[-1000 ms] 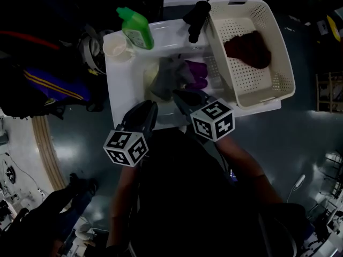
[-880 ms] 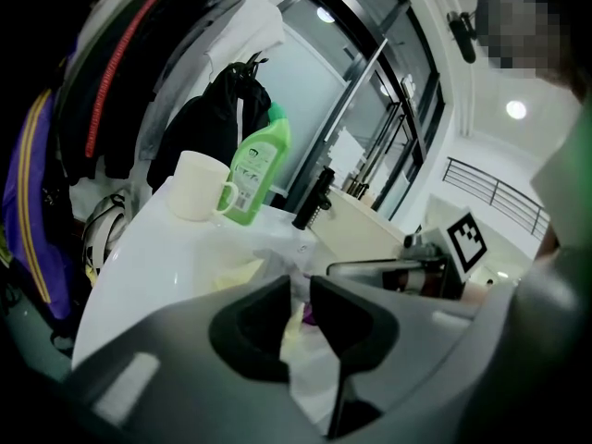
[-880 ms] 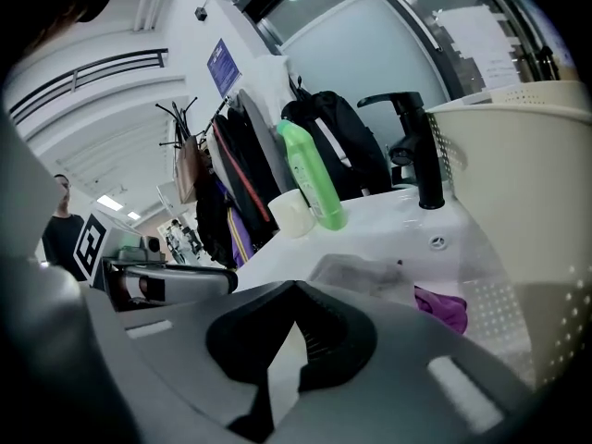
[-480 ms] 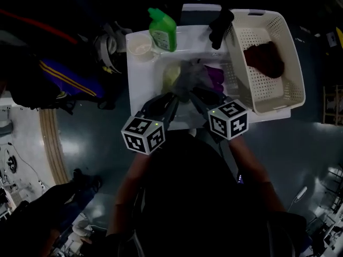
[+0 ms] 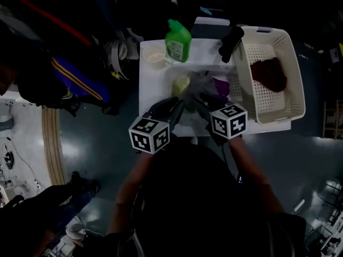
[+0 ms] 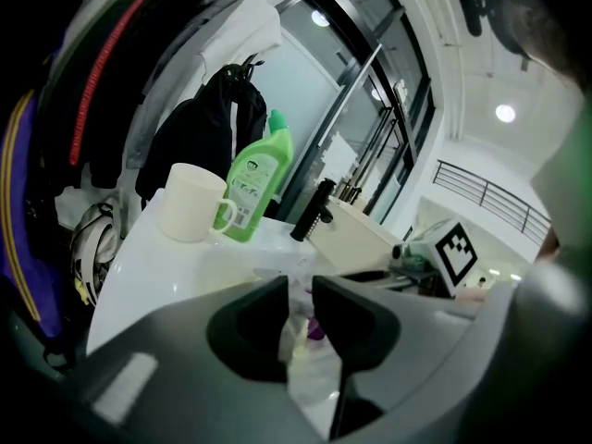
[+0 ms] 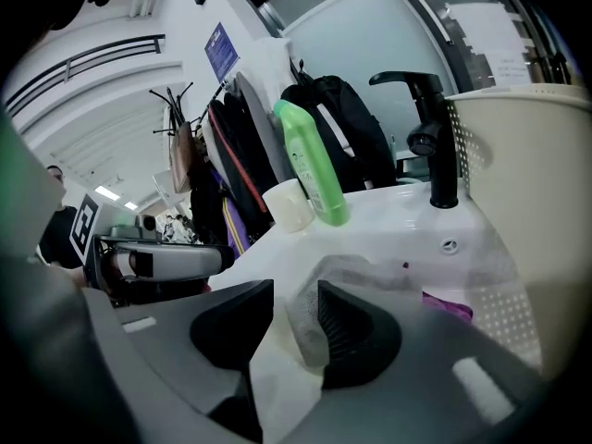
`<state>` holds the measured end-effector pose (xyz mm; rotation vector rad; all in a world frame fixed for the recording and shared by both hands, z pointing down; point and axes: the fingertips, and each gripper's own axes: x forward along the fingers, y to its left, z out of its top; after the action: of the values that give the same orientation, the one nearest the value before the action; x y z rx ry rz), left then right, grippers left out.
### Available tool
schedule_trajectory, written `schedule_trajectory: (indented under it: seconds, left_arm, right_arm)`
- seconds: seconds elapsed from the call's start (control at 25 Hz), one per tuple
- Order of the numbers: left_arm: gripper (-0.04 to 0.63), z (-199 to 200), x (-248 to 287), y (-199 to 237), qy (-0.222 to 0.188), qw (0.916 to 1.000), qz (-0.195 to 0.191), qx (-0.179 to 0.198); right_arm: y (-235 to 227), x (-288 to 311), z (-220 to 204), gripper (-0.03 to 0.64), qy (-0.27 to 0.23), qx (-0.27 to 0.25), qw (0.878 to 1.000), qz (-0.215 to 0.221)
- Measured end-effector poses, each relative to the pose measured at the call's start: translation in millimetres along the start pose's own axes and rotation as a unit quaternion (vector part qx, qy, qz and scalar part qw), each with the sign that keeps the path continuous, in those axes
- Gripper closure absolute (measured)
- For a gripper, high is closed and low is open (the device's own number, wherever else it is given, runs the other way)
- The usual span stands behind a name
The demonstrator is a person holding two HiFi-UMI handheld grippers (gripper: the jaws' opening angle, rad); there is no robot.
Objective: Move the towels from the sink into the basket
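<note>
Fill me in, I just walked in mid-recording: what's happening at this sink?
A person reaches both grippers into the sink. The fingers of the right gripper have just been opening, with the grey towel between them; those of the left gripper too, pale cloth showing in their gap. One dark red towel already lies in the basket.

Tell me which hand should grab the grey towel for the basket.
Right. The right tongs, jaws just opening, have the grey towel between them and sit nearer the basket. The left tongs, also just opening with nothing clearly between, point at the yellow towel.
</note>
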<state>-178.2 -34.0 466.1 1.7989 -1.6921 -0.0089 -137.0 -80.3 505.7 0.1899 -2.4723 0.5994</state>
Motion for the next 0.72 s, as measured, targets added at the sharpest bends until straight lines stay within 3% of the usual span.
schedule_trajectory:
  seconds: [0.44, 0.72]
  left_arm:
    - [0.517, 8, 2, 12, 0.007, 1.0000, 0.001, 0.005]
    - [0.515, 12, 8, 26, 0.012, 0.9999, -0.004, 0.001]
  right_arm:
    - [-4, 26, 0, 0.384, 0.029, -0.005, 1.000, -0.005]
    - [-19, 45, -4, 0.316, 0.052, -0.002, 0.998, -0.034]
